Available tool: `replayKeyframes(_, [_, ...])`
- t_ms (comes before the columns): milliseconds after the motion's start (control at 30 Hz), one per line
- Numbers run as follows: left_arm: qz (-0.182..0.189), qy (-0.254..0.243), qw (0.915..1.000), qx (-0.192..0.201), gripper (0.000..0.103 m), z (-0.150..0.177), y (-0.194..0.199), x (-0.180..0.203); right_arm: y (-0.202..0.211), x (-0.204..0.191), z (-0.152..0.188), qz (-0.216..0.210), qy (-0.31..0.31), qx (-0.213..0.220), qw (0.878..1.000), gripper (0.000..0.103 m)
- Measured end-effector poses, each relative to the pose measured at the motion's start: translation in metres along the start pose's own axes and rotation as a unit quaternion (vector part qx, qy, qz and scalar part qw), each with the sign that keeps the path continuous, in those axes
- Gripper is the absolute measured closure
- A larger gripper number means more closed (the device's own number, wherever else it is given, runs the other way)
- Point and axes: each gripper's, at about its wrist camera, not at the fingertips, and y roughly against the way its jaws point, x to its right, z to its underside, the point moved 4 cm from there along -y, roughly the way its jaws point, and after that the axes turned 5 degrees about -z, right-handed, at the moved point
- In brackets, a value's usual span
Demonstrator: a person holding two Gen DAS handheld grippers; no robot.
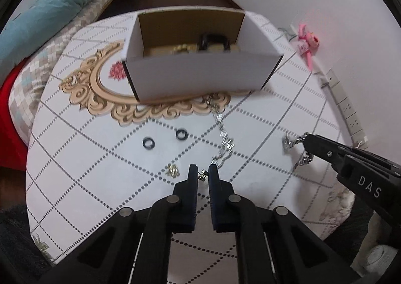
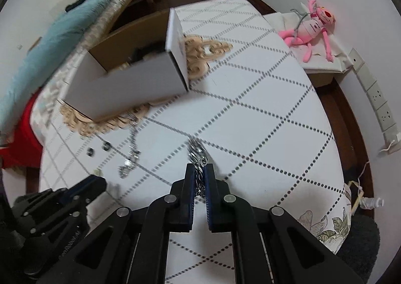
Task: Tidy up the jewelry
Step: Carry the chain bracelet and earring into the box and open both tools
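A white cardboard box point(image 1: 200, 76) stands on the table point(image 1: 100, 183) with dark and gold pieces inside; it also shows in the right wrist view point(image 2: 130, 88). My left gripper point(image 1: 203, 173) is shut on a small gold earring point(image 1: 203, 175). A second gold earring point(image 1: 173, 170) lies just left of it. Two black rings point(image 1: 149, 143) point(image 1: 181, 134) lie further ahead. A silver necklace point(image 1: 223, 138) stretches toward the box. My right gripper point(image 2: 199, 171) is shut on a silver chain point(image 2: 196, 151), which hangs from its tip in the left wrist view point(image 1: 295, 142).
A pink plush toy point(image 2: 310, 31) lies on a cloth at the right by the wall. A power strip point(image 2: 376, 101) runs along the wall. A bed with a teal blanket point(image 1: 50, 8) is at the left. The table has a rounded edge.
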Motion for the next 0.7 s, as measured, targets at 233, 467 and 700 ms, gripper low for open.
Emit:
replayKeyframes(233, [0.041,0.022,0.9985,0.028,0.097,-0.034,0.040,-0.002,0.037,-0.026,-0.027,-0.049,0.010,0.027,0.998,0.095])
replayKeyframes(467, [0.068,0.029,0.9959,0.053,0.097,-0.100,0.060,-0.009,0.071,-0.056,-0.089,-0.081,0.044,0.072,0.993,0.095])
replayKeyframes(700, [0.035,0.032,0.9980,0.040,0.097,-0.155,0.029,-0.036,0.037,-0.070,-0.142,-0.068,0.065,0.045,0.995,0.095])
